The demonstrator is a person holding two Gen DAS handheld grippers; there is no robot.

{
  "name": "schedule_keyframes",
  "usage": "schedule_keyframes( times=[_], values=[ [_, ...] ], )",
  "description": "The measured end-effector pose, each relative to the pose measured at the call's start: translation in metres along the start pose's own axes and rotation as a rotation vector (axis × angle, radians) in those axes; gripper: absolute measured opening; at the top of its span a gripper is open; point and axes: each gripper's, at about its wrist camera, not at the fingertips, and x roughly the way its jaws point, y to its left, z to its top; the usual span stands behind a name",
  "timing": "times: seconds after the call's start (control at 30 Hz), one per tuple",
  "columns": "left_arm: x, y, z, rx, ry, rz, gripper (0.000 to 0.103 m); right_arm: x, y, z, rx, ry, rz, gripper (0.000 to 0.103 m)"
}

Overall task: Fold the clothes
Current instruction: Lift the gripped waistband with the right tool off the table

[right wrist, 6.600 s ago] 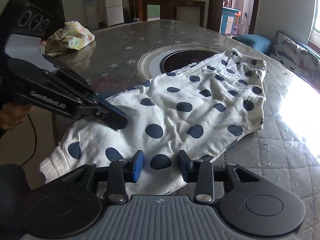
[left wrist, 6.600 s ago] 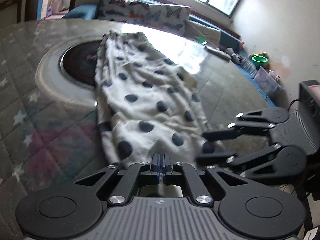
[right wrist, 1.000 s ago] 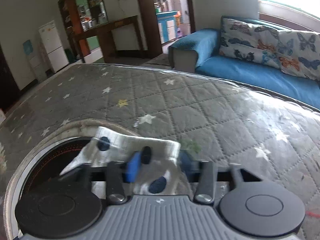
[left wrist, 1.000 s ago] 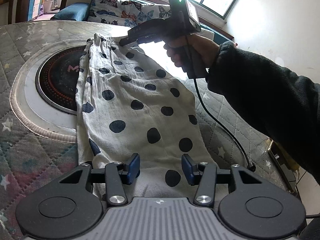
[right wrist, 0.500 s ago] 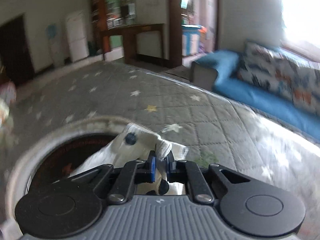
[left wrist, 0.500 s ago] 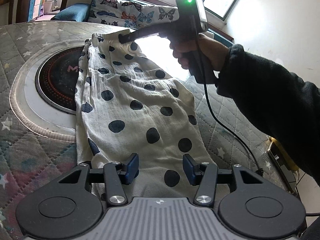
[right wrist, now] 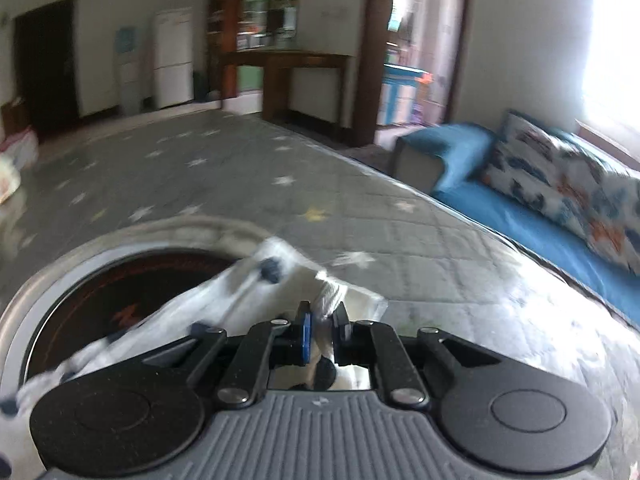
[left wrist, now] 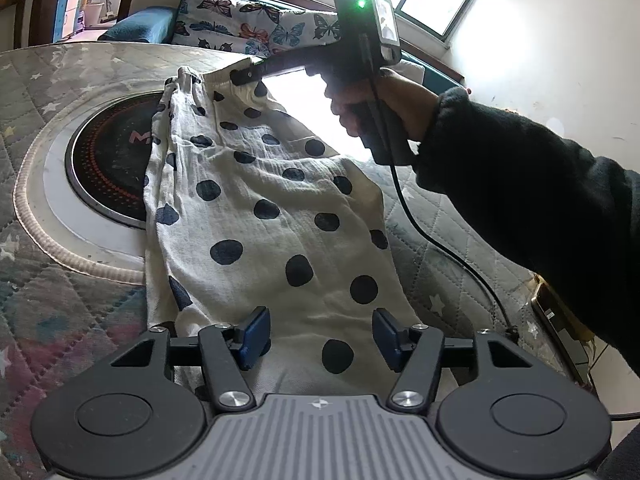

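Note:
White trousers with dark polka dots (left wrist: 272,220) lie lengthwise on the quilted star-pattern table, their far elastic waistband lifted off the surface. My left gripper (left wrist: 320,338) is open, its blue pads either side of the near hem, just above the cloth. My right gripper (left wrist: 244,76) is at the far end, shut on the waistband and holding it up; in the right wrist view the gripper (right wrist: 322,330) pinches a bunched fold of the white cloth (right wrist: 240,284).
A round black hotplate (left wrist: 108,160) with a pale ring is set in the table, partly under the trousers. A blue sofa with butterfly cushions (left wrist: 248,28) stands past the far edge. A crumpled garment (right wrist: 12,168) lies at the far left.
My right gripper has closed on the waistband and raised it higher, pulling toward the near side. My left gripper has stayed open over the near hem.

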Motion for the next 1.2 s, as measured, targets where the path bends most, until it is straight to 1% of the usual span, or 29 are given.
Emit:
schedule_keyframes(
  times=[0.1, 0.17, 0.2, 0.3, 0.33, 0.37, 0.4, 0.43, 0.5, 0.6, 0.63, 0.73, 0.77, 0.8, 0.83, 0.87, 0.9, 0.97, 1.07, 1.2],
  values=[
    [0.0, 0.0, 0.0, 0.004, 0.0, -0.002, 0.061, -0.002, -0.016, 0.003, 0.108, -0.019, 0.027, 0.009],
    [0.0, 0.0, -0.001, 0.007, -0.001, -0.002, 0.061, -0.009, -0.02, 0.005, 0.144, -0.038, 0.048, 0.009],
    [0.0, -0.001, -0.001, 0.007, -0.002, -0.003, 0.061, -0.017, -0.02, 0.009, 0.15, -0.067, 0.079, 0.009],
    [0.0, -0.001, -0.002, 0.007, -0.005, -0.004, 0.062, -0.046, -0.015, 0.018, 0.157, -0.192, 0.233, 0.009],
    [0.0, -0.002, -0.002, 0.008, -0.005, -0.004, 0.063, -0.057, -0.015, 0.022, 0.169, -0.252, 0.306, 0.009],
    [0.001, -0.002, -0.002, 0.009, -0.005, -0.004, 0.063, -0.064, -0.015, 0.025, 0.168, -0.287, 0.345, 0.009],
    [0.001, -0.002, -0.002, 0.01, -0.006, -0.003, 0.063, -0.066, -0.015, 0.028, 0.156, -0.302, 0.346, 0.009],
    [0.0, -0.003, -0.002, 0.011, -0.005, -0.002, 0.064, -0.063, -0.016, 0.03, 0.136, -0.291, 0.31, 0.009],
    [0.0, -0.003, -0.003, 0.01, -0.005, -0.001, 0.064, -0.041, -0.023, 0.03, 0.138, -0.207, 0.228, 0.009],
    [0.0, -0.003, -0.003, 0.007, -0.006, -0.004, 0.064, -0.004, -0.035, 0.017, 0.144, -0.07, 0.092, 0.009],
    [0.0, -0.002, -0.003, 0.006, -0.006, -0.006, 0.064, 0.004, -0.039, 0.012, 0.148, -0.042, 0.088, 0.009],
    [0.0, -0.002, -0.002, 0.004, -0.005, -0.01, 0.064, 0.012, -0.041, 0.002, 0.147, -0.034, 0.1, 0.01],
    [0.0, -0.002, -0.002, 0.003, -0.005, -0.011, 0.064, 0.015, -0.04, 0.0, 0.136, -0.025, 0.085, 0.015],
    [0.0, -0.002, -0.002, 0.003, -0.006, -0.012, 0.064, 0.016, -0.039, -0.001, 0.124, -0.018, 0.066, 0.017],
    [0.0, -0.002, -0.002, 0.002, -0.006, -0.013, 0.064, 0.017, -0.037, -0.002, 0.112, -0.011, 0.047, 0.022],
    [0.0, -0.002, -0.002, 0.002, -0.007, -0.013, 0.064, 0.017, -0.037, -0.002, 0.101, -0.006, 0.029, 0.032],
    [0.0, -0.002, -0.002, 0.002, -0.007, -0.014, 0.065, 0.017, -0.037, -0.002, 0.102, -0.008, 0.014, 0.036],
    [0.0, -0.002, -0.002, 0.003, -0.006, -0.014, 0.065, 0.019, -0.039, -0.003, 0.118, -0.005, 0.01, 0.042],
    [0.0, -0.002, -0.002, 0.003, -0.006, -0.015, 0.065, 0.027, -0.042, 0.001, 0.147, 0.004, 0.014, 0.046],
    [0.0, -0.002, -0.002, 0.002, -0.006, -0.016, 0.066, 0.027, -0.046, -0.004, 0.194, -0.002, 0.049, 0.045]
  ],
)
